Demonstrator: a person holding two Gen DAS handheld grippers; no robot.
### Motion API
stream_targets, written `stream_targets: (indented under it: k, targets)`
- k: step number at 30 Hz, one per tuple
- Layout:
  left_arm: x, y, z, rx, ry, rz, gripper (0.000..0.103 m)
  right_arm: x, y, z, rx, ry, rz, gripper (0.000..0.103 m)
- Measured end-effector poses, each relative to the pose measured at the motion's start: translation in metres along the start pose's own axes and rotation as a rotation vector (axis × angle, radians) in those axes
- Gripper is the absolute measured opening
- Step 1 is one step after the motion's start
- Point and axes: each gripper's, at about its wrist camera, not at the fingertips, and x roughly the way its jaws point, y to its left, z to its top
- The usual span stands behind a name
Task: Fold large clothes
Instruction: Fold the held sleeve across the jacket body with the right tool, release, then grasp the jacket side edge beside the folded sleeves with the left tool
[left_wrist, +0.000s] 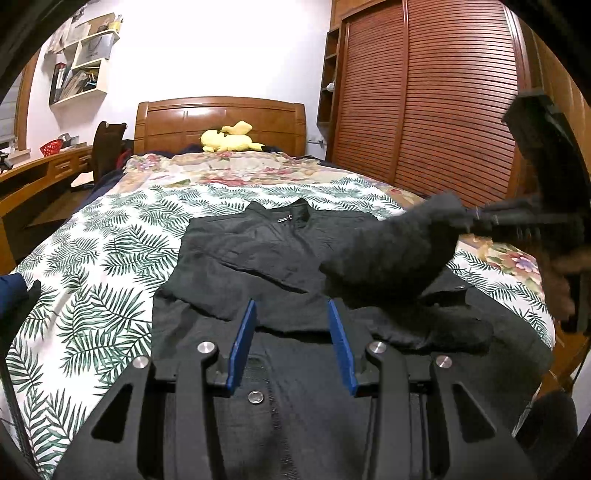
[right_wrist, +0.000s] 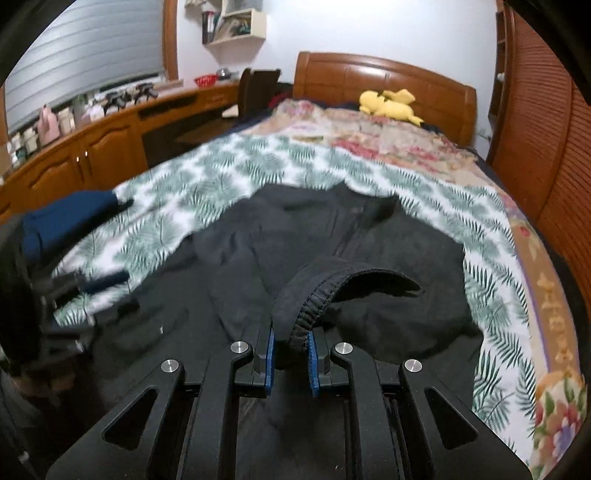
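Note:
A black zip jacket (left_wrist: 258, 254) lies face up on the bed, collar toward the headboard; it also shows in the right wrist view (right_wrist: 258, 240). Its left sleeve lies folded across the chest. My left gripper (left_wrist: 291, 310) is open and empty, hovering over the jacket's lower front. My right gripper (right_wrist: 290, 332) is shut on the elastic cuff (right_wrist: 314, 306) of the jacket's right sleeve. In the left wrist view that sleeve (left_wrist: 399, 251) is lifted over the jacket, with the right gripper (left_wrist: 476, 218) at the right.
The bed has a leaf-print cover (left_wrist: 110, 258) and a floral quilt (left_wrist: 229, 170). A yellow plush toy (left_wrist: 229, 138) lies by the wooden headboard (left_wrist: 221, 118). A folded blue garment (right_wrist: 62, 221) sits at the bed's left edge. A louvred wardrobe (left_wrist: 443, 92) stands right, a desk (right_wrist: 92, 140) left.

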Motion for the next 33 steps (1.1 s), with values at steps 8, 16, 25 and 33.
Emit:
stream_targets:
  k: [8,16,25,33]
  targets:
    - [0.004,0.0,0.0,0.006,0.008,0.005,0.039,0.002,0.011,-0.05,0.03,0.035,0.017,0.039]
    - [0.014,-0.015,-0.003,0.038,0.034,-0.014,0.039,-0.011,0.003,-0.083,0.051,-0.004,-0.038,0.055]
    - [0.022,-0.049,-0.003,0.07,0.049,-0.075,0.039,0.003,-0.036,-0.12,0.136,0.045,-0.162,0.055]
    - [0.034,-0.102,-0.01,0.149,0.093,-0.161,0.039,-0.005,-0.067,-0.143,0.221,0.023,-0.204,0.055]
